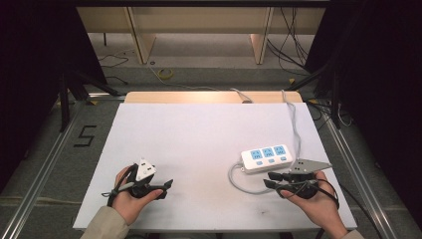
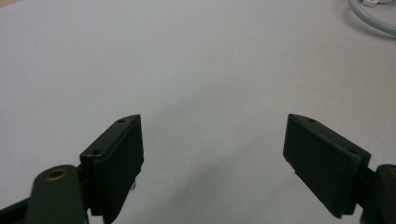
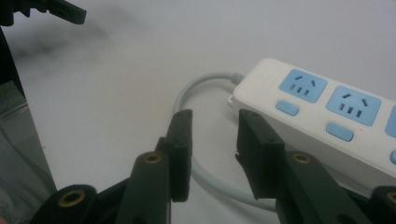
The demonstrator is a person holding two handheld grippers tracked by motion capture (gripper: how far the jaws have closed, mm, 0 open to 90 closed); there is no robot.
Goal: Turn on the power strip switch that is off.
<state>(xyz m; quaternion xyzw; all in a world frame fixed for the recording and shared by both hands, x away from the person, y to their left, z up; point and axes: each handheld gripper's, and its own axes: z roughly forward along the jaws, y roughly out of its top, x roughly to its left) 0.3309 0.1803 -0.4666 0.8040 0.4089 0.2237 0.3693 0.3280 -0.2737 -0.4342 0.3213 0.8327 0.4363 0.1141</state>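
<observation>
White plastic power strip with three blue sockets and blue switches (image 1: 266, 158) lying flat at right of centre in the high view, near the right edge of the white table sheet (image 1: 199, 139). Grey round cable (image 1: 238, 180) looping out of the strip's left end and curling along its near side; a second run trailing off toward the upper right.

Right gripper (image 1: 278, 185) low at lower right, just beside the strip's near edge. In the right gripper view, jaws part-open over the cable loop (image 3: 196, 93), nothing pinched between them, strip's corner (image 3: 261, 79) just right of the right jaw.

Left gripper (image 1: 166, 186) at lower left, well apart from the strip; jaws spread wide, empty, over bare sheet (image 2: 196, 70).

Likely step: taking hold of the cable or the strip's end. Best approached square-on, loop centred between the pads, closing gently so the cable does not roll out.

Room: broad bare sheet across centre and left for dragging. Right edge close to the strip; front edge close to both hands. Trailing cable at upper right could snag.
</observation>
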